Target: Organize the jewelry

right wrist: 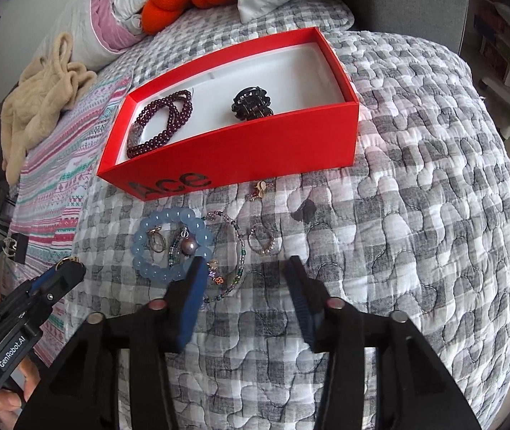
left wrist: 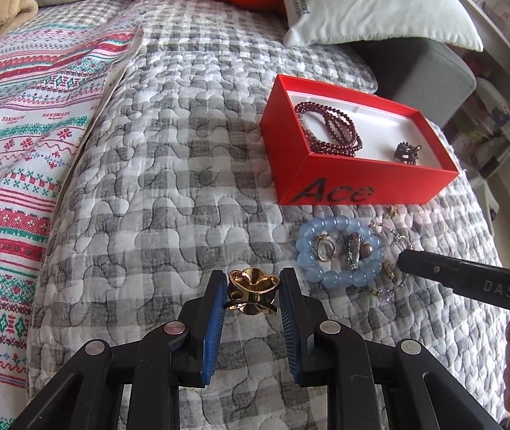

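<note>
Two pieces already lie in the open red cardboard box (right wrist: 240, 150) on the quilted grey checked bed (left wrist: 168, 165): a dark red beaded bracelet (right wrist: 163, 122) and a black claw clip (right wrist: 252, 104). The left gripper (left wrist: 253, 286) has its blue-padded fingers (left wrist: 215, 315) clamped on a shiny gold flower-shaped ornament (left wrist: 253, 288), held above the quilt. It looks hard, smooth and slippery, so gripping across its broad sides seems wise. The right gripper (right wrist: 244, 268) hovers with fingers apart beside the pale blue bead bracelet (right wrist: 172, 243).
</note>
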`<state>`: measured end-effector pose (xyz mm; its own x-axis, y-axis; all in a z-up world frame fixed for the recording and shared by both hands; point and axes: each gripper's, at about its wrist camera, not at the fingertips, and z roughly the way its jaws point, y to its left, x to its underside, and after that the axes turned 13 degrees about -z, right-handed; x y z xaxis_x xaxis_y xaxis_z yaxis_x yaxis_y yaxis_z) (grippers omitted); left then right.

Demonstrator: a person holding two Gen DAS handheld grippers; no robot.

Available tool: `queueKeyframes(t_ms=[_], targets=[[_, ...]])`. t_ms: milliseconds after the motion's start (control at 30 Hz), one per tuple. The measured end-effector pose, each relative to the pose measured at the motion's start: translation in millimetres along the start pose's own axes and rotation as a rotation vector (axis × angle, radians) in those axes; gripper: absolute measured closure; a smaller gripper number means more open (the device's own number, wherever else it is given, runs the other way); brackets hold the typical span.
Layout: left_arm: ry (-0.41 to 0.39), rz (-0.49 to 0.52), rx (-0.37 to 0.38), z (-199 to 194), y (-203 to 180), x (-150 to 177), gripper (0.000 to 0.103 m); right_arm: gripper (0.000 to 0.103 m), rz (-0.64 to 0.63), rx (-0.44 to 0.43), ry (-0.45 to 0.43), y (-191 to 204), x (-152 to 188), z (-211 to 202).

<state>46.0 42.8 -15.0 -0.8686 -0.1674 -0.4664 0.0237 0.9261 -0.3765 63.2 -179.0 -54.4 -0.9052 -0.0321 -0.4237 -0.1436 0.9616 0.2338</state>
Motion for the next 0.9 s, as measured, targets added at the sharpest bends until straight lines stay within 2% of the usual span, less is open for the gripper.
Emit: queueKeyframes(t_ms=[100, 267, 500, 900], targets=[[0.005, 0.008, 0.001, 1.6, -1.6, 0.8, 0.079, 0.089, 0.01, -0.002, -0.012, -1.4, -1.5, 3.6], [0.011, 0.012, -0.004, 5.6, -3.7, 1.4, 0.079, 0.099, -0.046, 0.036, -0.033, 6.3, -2.8, 5.8], [0.006, 0.013, -0.001, 3.5, -5.1, 2.5, 0.079, 0.101, -0.075, 0.015, -0.081, 9.0, -0.5, -15.7], [-0.01, 0.023, 0.013, -1.3, -14.7, 1.6, 0.079, 0.101, -0.106, -0.073, -0.204, 19.4, -5.8, -64.7]])
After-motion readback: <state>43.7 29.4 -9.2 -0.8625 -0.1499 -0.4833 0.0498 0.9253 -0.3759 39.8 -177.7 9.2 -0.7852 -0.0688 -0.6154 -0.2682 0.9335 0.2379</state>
